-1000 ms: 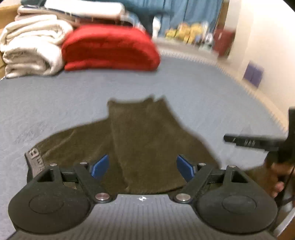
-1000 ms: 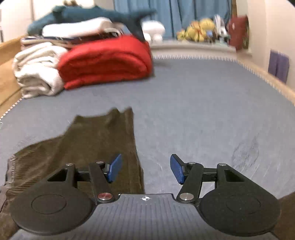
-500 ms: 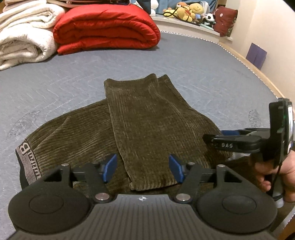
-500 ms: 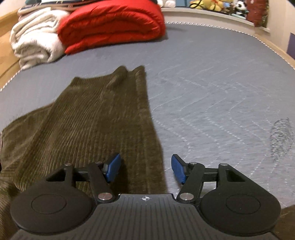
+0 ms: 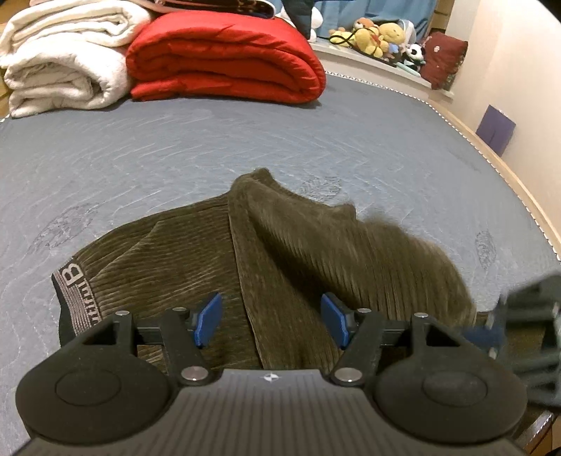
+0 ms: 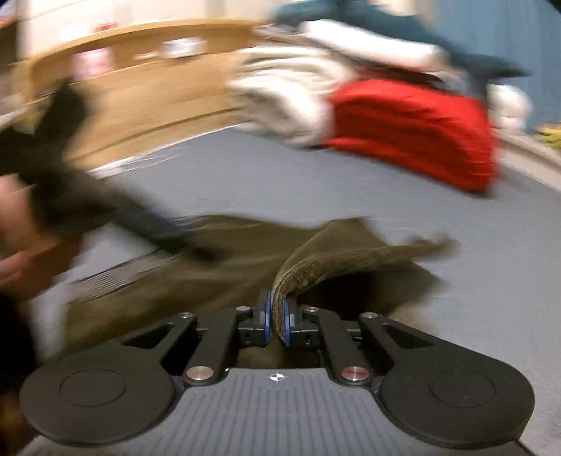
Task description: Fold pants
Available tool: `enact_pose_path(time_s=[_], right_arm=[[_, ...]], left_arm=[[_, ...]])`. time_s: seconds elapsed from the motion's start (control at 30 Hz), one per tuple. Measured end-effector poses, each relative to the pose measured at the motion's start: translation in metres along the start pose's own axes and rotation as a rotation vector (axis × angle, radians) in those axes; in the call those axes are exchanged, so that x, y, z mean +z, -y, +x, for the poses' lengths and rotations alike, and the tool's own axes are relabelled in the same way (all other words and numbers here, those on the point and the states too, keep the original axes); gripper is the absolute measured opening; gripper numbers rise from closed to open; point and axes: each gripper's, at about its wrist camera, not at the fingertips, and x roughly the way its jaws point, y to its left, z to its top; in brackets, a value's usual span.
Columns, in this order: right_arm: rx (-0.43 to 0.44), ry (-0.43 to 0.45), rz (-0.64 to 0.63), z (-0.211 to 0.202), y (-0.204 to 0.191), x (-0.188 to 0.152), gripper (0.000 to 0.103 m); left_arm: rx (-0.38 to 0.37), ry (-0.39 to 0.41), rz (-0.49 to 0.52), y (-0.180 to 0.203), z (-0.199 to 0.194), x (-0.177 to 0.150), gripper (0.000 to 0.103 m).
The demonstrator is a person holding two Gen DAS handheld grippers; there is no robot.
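Left gripper [image 5: 270, 321]: blue pads spread wide, gripping nothing, poised low over the olive corduroy pants [image 5: 196, 266], the gap straddling the inner edge of the folded-over leg. In the right wrist view, seen only as a dark blur at left [image 6: 115, 214], slanting down toward the cloth.

Right gripper [image 6: 277, 319]: blue pads drawn close together, pinching a thick hem edge of the pants [image 6: 315, 266], with the cloth raised off the bed and arching away to the right over a dark hollow. In the left wrist view, visible only as a blurred dark shape at the right edge [image 5: 526, 315], beside the lifted, blurred fabric.

Pants spread across the grey quilted mattress [image 5: 175, 151], near the viewer's edge; one leg doubled back over the body of the garment, its far tip pointing up the bed. Elastic waistband [image 5: 75, 291] at the left, grey with lettering, a large "B" readable.

Well beyond, at the head of the bed: a rolled red duvet [image 5: 224, 59], touching a folded white blanket [image 5: 63, 59] on its left. Stuffed toys [image 5: 378, 33] along the ledge at upper right, next to a dark red cushion [image 5: 443, 58]. Purple sheet [image 5: 496, 129] against the right-hand wall. Wooden bed frame [image 6: 140, 91] blurred in the right wrist view.
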Motion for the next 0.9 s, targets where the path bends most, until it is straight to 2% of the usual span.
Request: enact_pose_path(time_s=[0.03,0.1,0.17,0.23,0.27,0.3,0.37,0.47,0.6,0.7,0.8,0.9], right_arm=[[0.021,-0.052,-0.012,0.004,-0.002,-0.005,0.007],[0.002,-0.125,-0.017,0.016,-0.001,-0.013,0.009],[-0.02,-0.147,0.016,0.02,0.005,-0.015,0.012],[-0.049,-0.114,0.064,0.016,0.013,-0.012,0.023],[-0.061,-0.075,0.106,0.011,0.02,-0.008,0.031],[-0.075,-0.032,0.154,0.006,0.028,-0.005,0.044],[-0.107,0.042,0.264,-0.002,0.047,0.001,0.056],[-0.152,0.111,0.488,-0.008,0.081,0.001,0.056],[-0.268,0.073,0.799,0.004,0.125,-0.016,0.056],[-0.336,0.091,0.935,0.008,0.144,-0.032,0.058],[-0.256,0.128,0.992,0.016,0.15,-0.031,0.058],[-0.164,0.102,0.988,0.035,0.147,-0.02,0.058]], left_arm=[[0.002,-0.004,-0.002,-0.001,0.0,0.001,0.069],[0.005,-0.012,-0.009,-0.002,0.002,0.0,0.069],[0.006,-0.016,-0.019,-0.003,0.002,0.001,0.07],[0.006,-0.015,-0.024,-0.004,0.001,0.002,0.07],[0.005,-0.013,-0.024,-0.004,0.001,0.002,0.071],[0.006,-0.01,-0.026,-0.005,0.0,0.002,0.072],[0.009,-0.01,-0.028,-0.005,0.001,0.003,0.072],[0.014,-0.02,-0.033,-0.002,0.005,0.003,0.072],[0.006,-0.023,-0.03,0.006,0.008,0.004,0.072],[-0.005,-0.025,-0.024,0.012,0.01,0.005,0.073],[-0.006,-0.026,-0.019,0.015,0.013,0.006,0.074],[-0.003,-0.035,-0.025,0.015,0.017,0.008,0.074]])
